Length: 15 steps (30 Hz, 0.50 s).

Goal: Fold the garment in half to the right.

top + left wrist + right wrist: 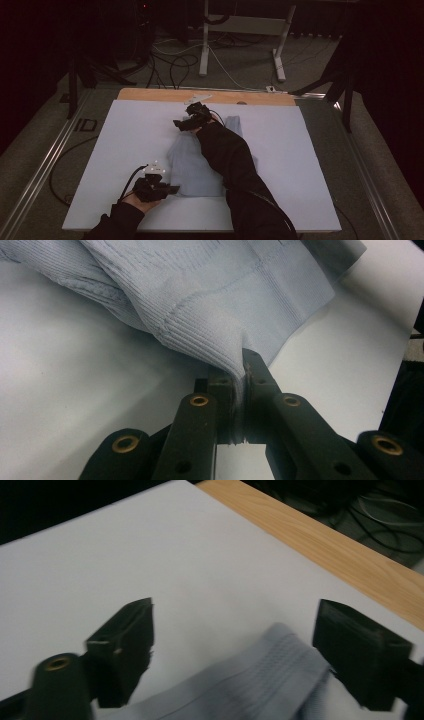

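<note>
A pale blue knitted garment (195,165) lies folded in the middle of the white sheet (125,140). My left gripper (167,189) is at its near left corner, shut on the ribbed hem (210,335), which bunches between the jaws. My right gripper (181,124) is at the garment's far end, reaching leftward across it. Its jaws stand wide open, with a ribbed band of the garment (270,665) lying between and below them, apart from both pads.
The white sheet covers a wooden table whose bare edge (150,94) shows at the back. Beyond it are table legs (204,45) and cables (175,62) on the grey floor. A metal rail (45,165) runs along the left side.
</note>
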Each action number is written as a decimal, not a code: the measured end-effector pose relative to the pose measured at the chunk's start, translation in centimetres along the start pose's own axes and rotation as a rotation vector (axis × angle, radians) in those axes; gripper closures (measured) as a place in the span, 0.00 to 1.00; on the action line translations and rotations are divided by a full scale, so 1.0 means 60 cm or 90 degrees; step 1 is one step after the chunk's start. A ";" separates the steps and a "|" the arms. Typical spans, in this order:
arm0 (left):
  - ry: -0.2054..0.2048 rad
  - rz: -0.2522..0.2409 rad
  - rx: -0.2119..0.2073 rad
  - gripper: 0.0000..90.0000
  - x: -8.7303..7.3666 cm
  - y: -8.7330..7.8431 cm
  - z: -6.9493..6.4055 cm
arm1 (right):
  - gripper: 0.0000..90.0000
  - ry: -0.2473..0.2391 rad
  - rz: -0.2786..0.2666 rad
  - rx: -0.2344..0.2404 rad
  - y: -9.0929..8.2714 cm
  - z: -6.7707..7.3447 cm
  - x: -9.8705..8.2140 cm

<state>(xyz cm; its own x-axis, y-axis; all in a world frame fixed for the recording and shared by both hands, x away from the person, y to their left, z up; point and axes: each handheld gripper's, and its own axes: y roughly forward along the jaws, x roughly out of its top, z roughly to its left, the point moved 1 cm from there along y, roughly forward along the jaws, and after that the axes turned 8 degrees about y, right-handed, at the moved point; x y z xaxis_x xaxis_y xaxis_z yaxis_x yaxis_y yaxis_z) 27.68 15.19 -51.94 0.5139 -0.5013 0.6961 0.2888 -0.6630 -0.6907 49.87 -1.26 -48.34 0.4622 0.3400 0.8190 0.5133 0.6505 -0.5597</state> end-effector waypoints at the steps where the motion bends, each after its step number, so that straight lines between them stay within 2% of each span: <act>1: -0.002 -0.001 -0.002 0.95 0.000 0.000 0.001 | 0.25 0.011 0.004 -0.004 0.005 -0.004 0.001; 2: -0.003 -0.003 -0.003 0.95 0.000 -0.001 0.000 | 0.28 0.022 0.010 -0.019 0.011 -0.008 0.003; 3: -0.001 -0.002 -0.002 0.95 0.000 -0.001 0.000 | 0.29 0.032 0.013 -0.021 0.016 -0.010 0.003; 4: -0.001 -0.004 -0.002 0.95 0.001 -0.002 0.000 | 0.34 0.031 0.018 -0.022 0.022 -0.012 0.004; 6: -0.003 -0.007 -0.005 0.95 0.001 -0.002 0.001 | 0.40 0.035 0.029 -0.044 0.033 -0.014 0.004; 10: -0.004 -0.009 -0.008 0.95 0.001 -0.003 0.001 | 0.51 0.029 0.061 -0.044 0.056 -0.016 0.002; 15: -0.005 -0.012 -0.013 0.96 0.002 -0.004 0.000 | 0.52 0.029 0.089 -0.074 0.079 -0.020 0.000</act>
<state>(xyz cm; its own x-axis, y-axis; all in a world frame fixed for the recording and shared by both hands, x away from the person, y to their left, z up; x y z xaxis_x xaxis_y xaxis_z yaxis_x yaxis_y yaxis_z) 27.65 15.31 -51.70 0.5150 -0.4843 0.7072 0.2816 -0.6837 -0.6733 53.15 1.01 -51.13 0.5652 0.3888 0.7276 0.5212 0.5154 -0.6803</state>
